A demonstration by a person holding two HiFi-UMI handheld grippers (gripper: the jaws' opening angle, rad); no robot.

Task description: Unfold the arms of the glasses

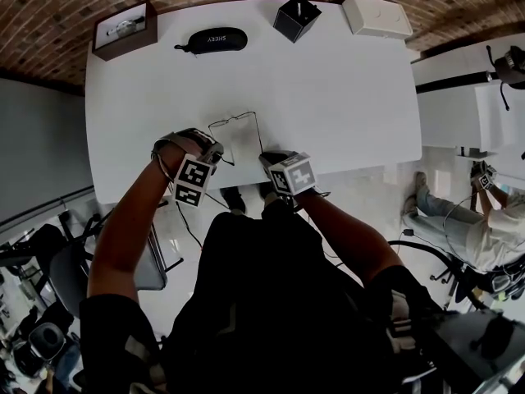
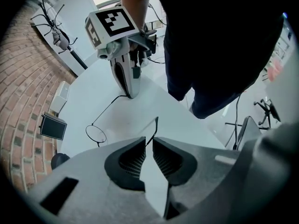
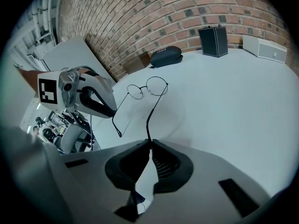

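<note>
A white table point(image 1: 344, 97) fills the view from above. A person leans over its near edge with a gripper in each hand. Along the far edge sit a brown box point(image 1: 125, 29), a dark glasses case point(image 1: 215, 39), a black box point(image 1: 297, 16) and a white box point(image 1: 376, 15), all well apart from the work.

The left gripper point(image 2: 148, 146) and the right gripper point(image 3: 150, 146) point steeply down at the near middle of the table, close to each other. Between them are the thin wire glasses point(image 1: 236, 131), with the round lenses point(image 3: 148, 87) on the far side and the two arms point(image 3: 150, 115) running back toward the person. Whether the lenses rest on the table or hang just above it is unclear.

The left gripper's jaws are nearly together, pinching the end of the left arm. The right gripper's jaws are closed on the end of the right arm.

Both arms look swung well away from the lenses, so the step seems close to done. To finish it well, each arm end is probably best carried outward in a small arc about its hinge, not pulled straight back. The wire looks fine and easy to bend, so a light pinch and slow movement seem wise. It makes sense to stop once the arms stand square to the lenses, then let go one side at a time
</note>
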